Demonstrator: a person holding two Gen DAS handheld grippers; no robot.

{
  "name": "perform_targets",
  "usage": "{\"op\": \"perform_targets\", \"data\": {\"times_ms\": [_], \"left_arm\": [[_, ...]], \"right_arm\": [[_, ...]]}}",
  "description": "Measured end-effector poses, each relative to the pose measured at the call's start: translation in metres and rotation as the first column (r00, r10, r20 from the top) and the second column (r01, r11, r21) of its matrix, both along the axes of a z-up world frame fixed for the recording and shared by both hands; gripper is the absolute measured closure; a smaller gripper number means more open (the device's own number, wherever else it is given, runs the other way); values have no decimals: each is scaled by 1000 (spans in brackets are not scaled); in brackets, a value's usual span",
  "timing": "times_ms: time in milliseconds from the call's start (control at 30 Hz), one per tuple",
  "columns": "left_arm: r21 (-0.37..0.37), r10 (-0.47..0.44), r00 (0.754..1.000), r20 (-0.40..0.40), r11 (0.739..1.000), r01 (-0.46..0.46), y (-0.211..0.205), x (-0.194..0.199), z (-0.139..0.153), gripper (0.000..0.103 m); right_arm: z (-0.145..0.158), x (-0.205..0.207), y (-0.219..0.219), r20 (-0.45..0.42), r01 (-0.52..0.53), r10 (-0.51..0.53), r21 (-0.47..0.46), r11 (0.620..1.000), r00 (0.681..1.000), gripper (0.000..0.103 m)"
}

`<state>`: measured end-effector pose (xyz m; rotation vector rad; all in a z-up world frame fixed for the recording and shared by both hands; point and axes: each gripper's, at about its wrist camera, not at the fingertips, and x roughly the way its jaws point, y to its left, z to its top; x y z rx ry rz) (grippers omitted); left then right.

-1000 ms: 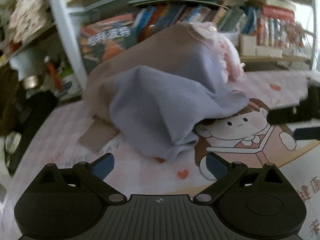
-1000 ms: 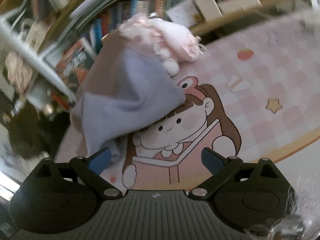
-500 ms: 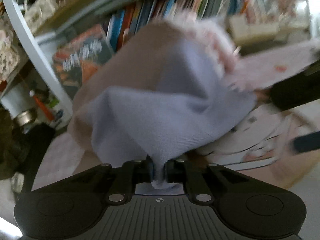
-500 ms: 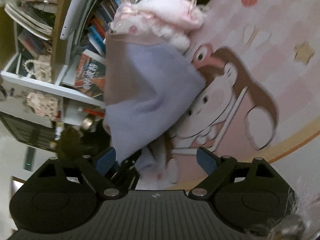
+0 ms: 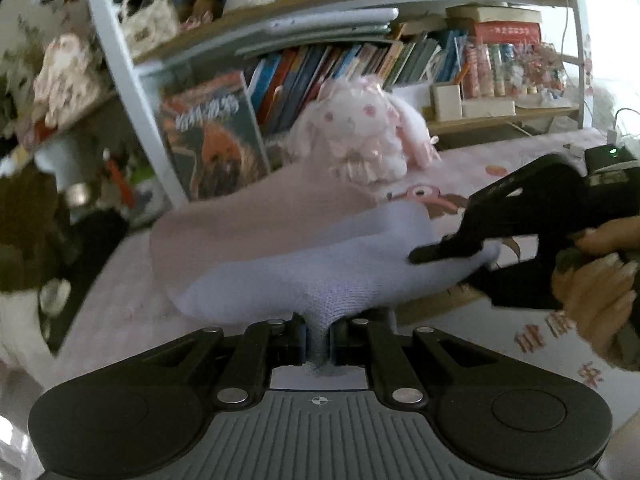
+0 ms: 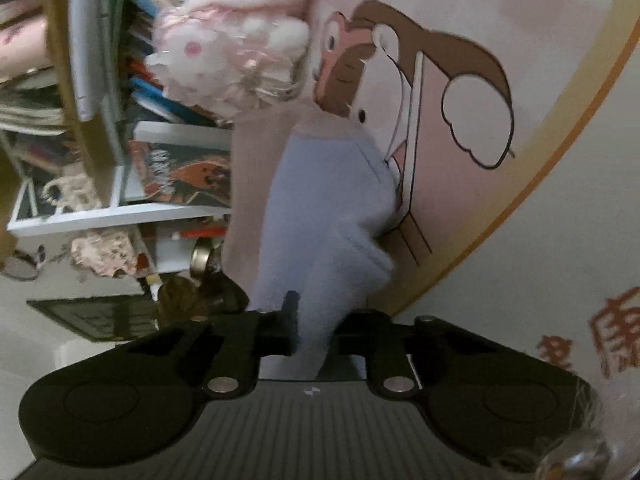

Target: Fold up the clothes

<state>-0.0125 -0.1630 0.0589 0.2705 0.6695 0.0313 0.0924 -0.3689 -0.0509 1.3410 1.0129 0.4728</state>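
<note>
A lavender knit garment (image 5: 328, 276) with a tan-pink part (image 5: 256, 216) behind it lies on the pink cartoon-print mat. My left gripper (image 5: 319, 338) is shut on its near edge. My right gripper (image 6: 314, 334) is shut on another edge of the same garment (image 6: 320, 208); it also shows in the left wrist view (image 5: 452, 248), pinching the garment's right end, with a hand on its handle. The cloth stretches between the two grippers.
A pink plush rabbit (image 5: 360, 136) sits on the mat just behind the garment, also in the right wrist view (image 6: 236, 40). A bookshelf (image 5: 360, 60) full of books stands behind. The mat (image 6: 540, 220) has a cartoon girl and a yellow ring border.
A second ago both grippers were open and the garment was heaped. The left gripper shut on it first, then the right. The cloth is now pulled flatter, uncovering the plush rabbit.
</note>
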Motion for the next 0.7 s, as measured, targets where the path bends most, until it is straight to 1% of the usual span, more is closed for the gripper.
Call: {"op": "perform_targets", "data": {"times_ms": [33,100,167,233,300,333,367,400,433,467,500,533,567,600,633,667,700], "left_arm": [[-2,-10,1000,11,1000,10,-1,-2,3,94],[-2,-38,998,43,999,38,-6,-7,11,94],[-19,-79,993,91,997,81,-13,-8,27,94],[-63,-139,977,164,986,151,-19,-10,57,94],[-106,-197,950,242,968,228,-25,-13,88,95],[-141,-218,933,284,954,266,-24,-15,105,95],[-181,-235,915,328,935,305,-22,-18,122,95],[-235,-259,889,379,902,363,-17,-22,138,95],[-292,-281,856,433,855,429,-10,-27,153,95],[-342,-298,821,488,800,493,-3,-32,168,95],[-382,-313,793,523,745,547,4,-35,178,95],[-417,-328,768,551,689,593,11,-38,186,94],[-445,-334,755,564,647,619,18,-39,190,94],[-463,-342,753,563,623,630,26,-40,190,94],[-472,-346,762,548,624,623,33,-39,185,94],[-478,-346,776,528,634,608,41,-37,178,94],[-507,-328,814,480,654,562,52,-32,164,94]], "right_arm": [[7,-3,-3,33,1,-1,-8,1000,999,91],[42,-4,-15,141,27,-30,23,999,990,91],[77,-4,-27,246,50,-63,58,997,967,92],[112,-5,-38,347,69,-98,94,993,933,92],[147,-5,-50,443,84,-134,133,988,886,92],[164,-6,-56,488,89,-153,152,984,859,92],[181,-6,-62,532,94,-173,172,981,829,92],[199,-6,-67,573,97,-192,192,977,797,92],[216,-7,-73,613,100,-212,212,972,761,92],[241,-6,-73,672,65,-203,225,972,712,92],[266,-5,-74,727,29,-196,235,972,658,92],[285,-6,-72,766,-2,-171,219,976,620,92],[301,-6,-66,787,-26,-128,180,983,604,92],[317,-7,-60,806,-50,-84,140,989,586,92],[322,-5,-53,790,-65,-43,104,992,612,92],[328,-2,-45,771,-80,-2,69,994,637,92],[323,-1,-36,739,-84,21,48,995,673,92]]}}
